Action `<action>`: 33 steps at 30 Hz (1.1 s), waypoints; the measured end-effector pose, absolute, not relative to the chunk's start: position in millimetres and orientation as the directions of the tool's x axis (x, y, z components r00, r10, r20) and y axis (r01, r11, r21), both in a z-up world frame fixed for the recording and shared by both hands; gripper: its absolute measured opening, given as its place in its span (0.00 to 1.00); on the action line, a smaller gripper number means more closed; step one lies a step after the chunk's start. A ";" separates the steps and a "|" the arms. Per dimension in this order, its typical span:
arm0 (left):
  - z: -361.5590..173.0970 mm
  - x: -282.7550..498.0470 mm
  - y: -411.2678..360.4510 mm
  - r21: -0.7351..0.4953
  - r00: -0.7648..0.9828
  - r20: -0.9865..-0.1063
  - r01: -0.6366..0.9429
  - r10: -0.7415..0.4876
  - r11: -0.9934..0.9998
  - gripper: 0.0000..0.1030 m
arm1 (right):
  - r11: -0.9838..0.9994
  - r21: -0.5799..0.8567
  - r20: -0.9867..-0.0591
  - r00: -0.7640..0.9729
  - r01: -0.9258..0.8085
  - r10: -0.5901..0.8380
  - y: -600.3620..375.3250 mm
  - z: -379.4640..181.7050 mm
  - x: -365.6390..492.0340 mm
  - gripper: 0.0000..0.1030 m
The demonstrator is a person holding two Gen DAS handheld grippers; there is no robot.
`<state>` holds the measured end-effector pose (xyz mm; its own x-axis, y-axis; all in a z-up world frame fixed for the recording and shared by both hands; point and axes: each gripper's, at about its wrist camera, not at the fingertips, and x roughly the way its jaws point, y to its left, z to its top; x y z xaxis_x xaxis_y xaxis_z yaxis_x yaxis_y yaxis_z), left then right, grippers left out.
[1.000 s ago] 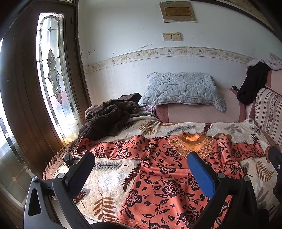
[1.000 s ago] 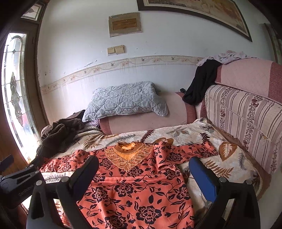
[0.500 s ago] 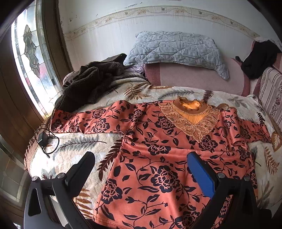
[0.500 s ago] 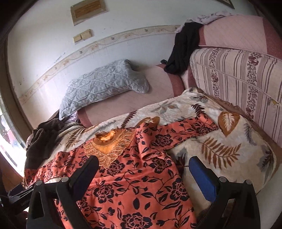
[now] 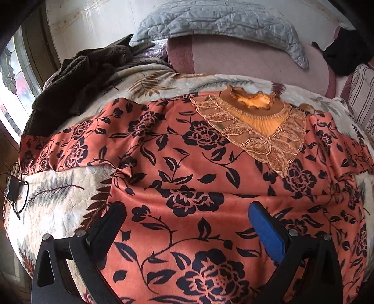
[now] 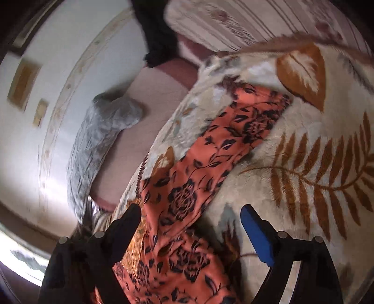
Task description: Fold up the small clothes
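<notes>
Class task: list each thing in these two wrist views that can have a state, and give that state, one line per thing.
Floral top: spread flat on the blanket, unfolded, sleeves out to the sides.
Right sleeve: stretched out, lying between the right claw's fingers.
Left claw: open, over the top's body, holding nothing.
Right claw: open, holding nothing.
Brown garment: crumpled in a heap.
Grey pillow: propped against the wall.

right view: motion-blurred | blouse (image 5: pixel 187 163) hem: cut off by bottom edge beneath left gripper (image 5: pixel 187 222) | black garment (image 5: pixel 346 56) beyond it: cropped at right edge
</notes>
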<state>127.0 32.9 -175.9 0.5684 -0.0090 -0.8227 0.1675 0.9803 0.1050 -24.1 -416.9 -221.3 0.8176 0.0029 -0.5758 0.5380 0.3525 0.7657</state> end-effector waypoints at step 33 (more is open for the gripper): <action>-164.8 168.4 172.9 0.113 0.614 -0.758 -0.211 0.222 0.971 1.00 | 0.716 0.698 -0.347 0.884 0.021 0.313 -206.5 -122.4 151.3 0.07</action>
